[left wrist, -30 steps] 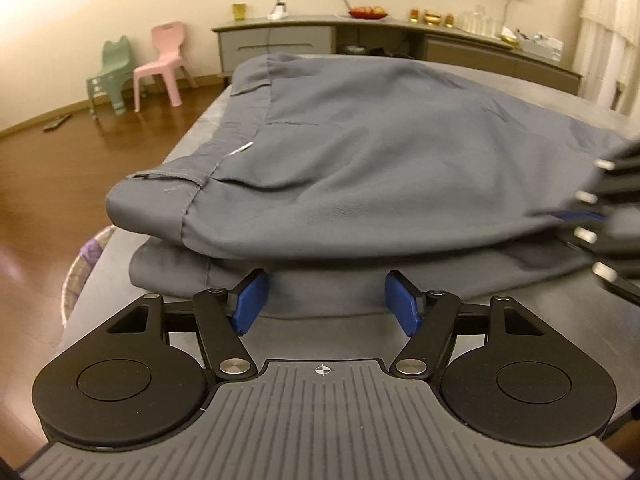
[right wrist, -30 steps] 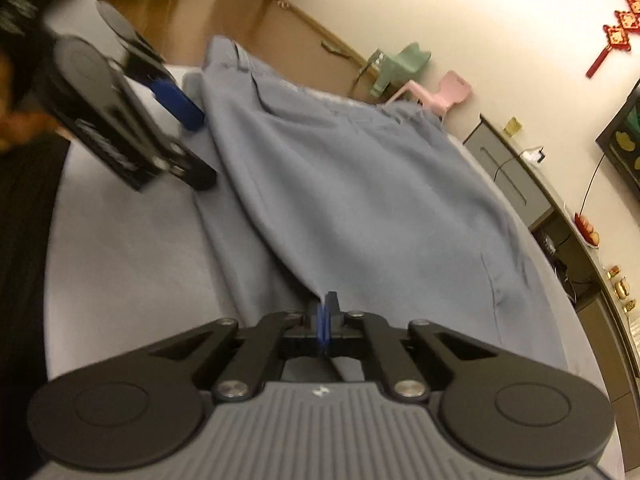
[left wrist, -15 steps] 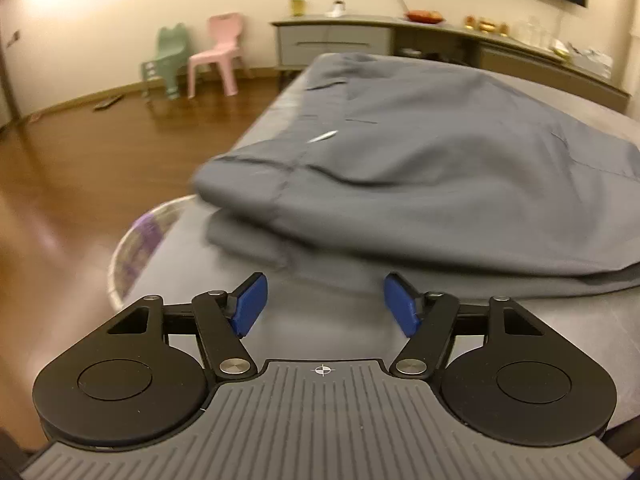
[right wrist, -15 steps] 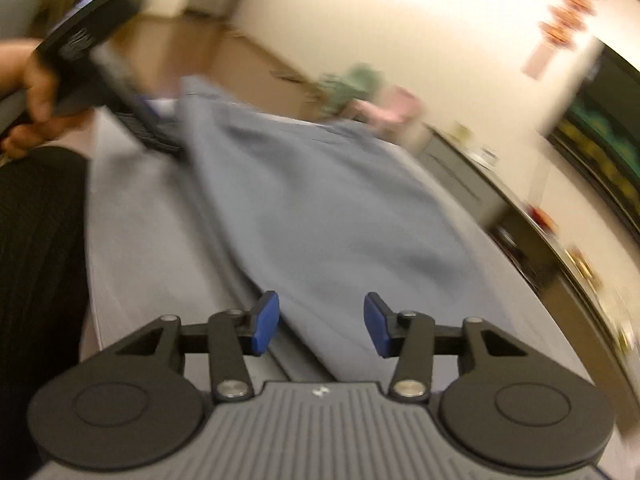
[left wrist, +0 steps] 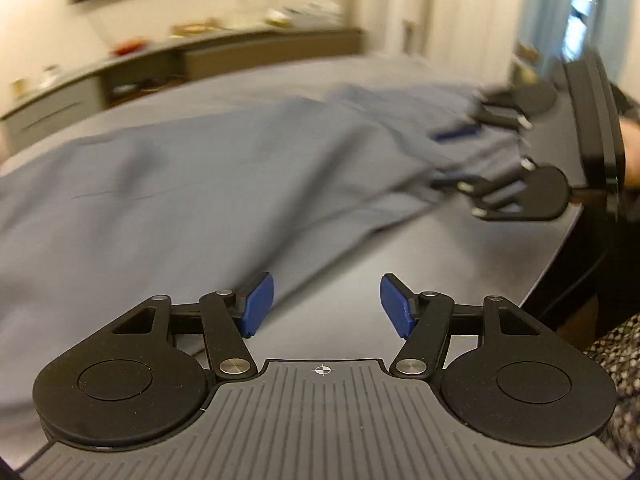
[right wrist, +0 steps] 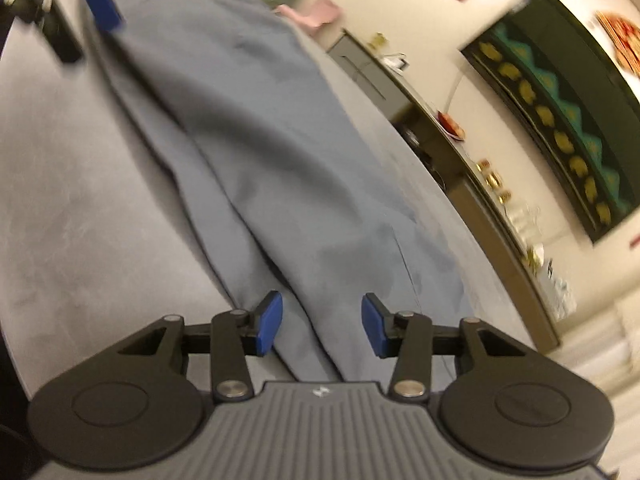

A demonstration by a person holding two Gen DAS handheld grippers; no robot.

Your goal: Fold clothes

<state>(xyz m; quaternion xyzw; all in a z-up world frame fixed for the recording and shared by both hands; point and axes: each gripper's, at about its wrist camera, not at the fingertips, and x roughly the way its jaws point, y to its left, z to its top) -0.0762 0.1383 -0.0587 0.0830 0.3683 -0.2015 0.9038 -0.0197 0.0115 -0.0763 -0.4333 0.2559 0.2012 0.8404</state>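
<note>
A matte grey tabletop with a rounded edge carries a single item: a long grey-blue fabric garment lying flat on it. In the left wrist view the cloth spreads from 9 o'clock across the middle toward 2 o'clock, with bare surface at 4 o'clock. In the right wrist view the tabletop shows bare from 8 to 10 o'clock, and the garment runs in a folded, layered strip from 11 o'clock down to 6 o'clock.

Grey trousers folded lengthwise, lying flat on table.
</note>
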